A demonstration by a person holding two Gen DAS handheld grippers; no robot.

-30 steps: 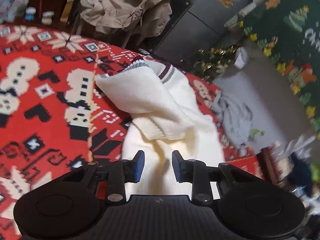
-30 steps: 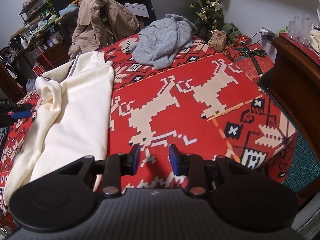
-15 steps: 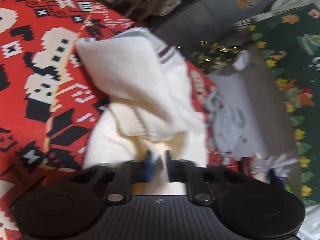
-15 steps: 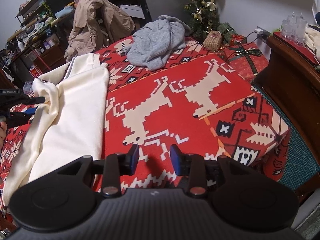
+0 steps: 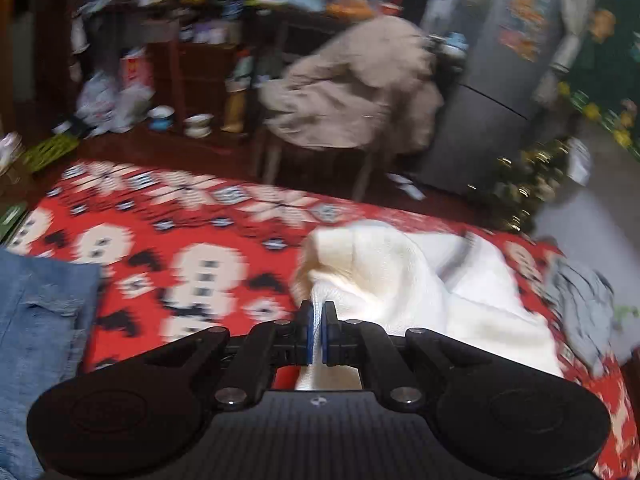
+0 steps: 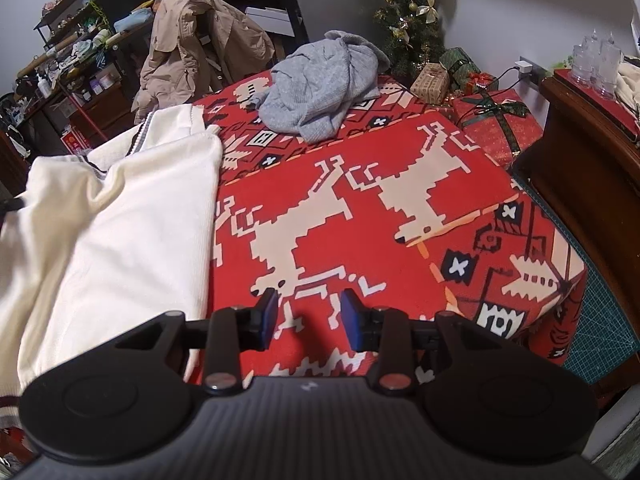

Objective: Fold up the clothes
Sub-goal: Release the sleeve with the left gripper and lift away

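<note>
A cream knit sweater (image 6: 120, 236) with a striped collar lies on the left part of the red patterned table cover (image 6: 360, 208). In the left wrist view my left gripper (image 5: 318, 322) is shut on a fold of the cream sweater (image 5: 400, 280), which bunches up just ahead of the blue pads. My right gripper (image 6: 308, 312) hovers open over the bare red cover, to the right of the sweater's edge, with nothing between its fingers. A crumpled grey sweater (image 6: 324, 88) sits at the far side of the table.
Blue denim cloth (image 5: 36, 340) lies at the left edge of the left wrist view. A beige coat (image 6: 188, 48) hangs over a chair behind the table. Wrapped gifts (image 6: 496, 124) and a small Christmas tree (image 6: 412, 20) stand at the far right, beside a dark wooden cabinet (image 6: 584, 168).
My left gripper went from open above the sweater to shut on a fold of it, then lifted and tipped up. The right gripper has barely moved and stays open.
</note>
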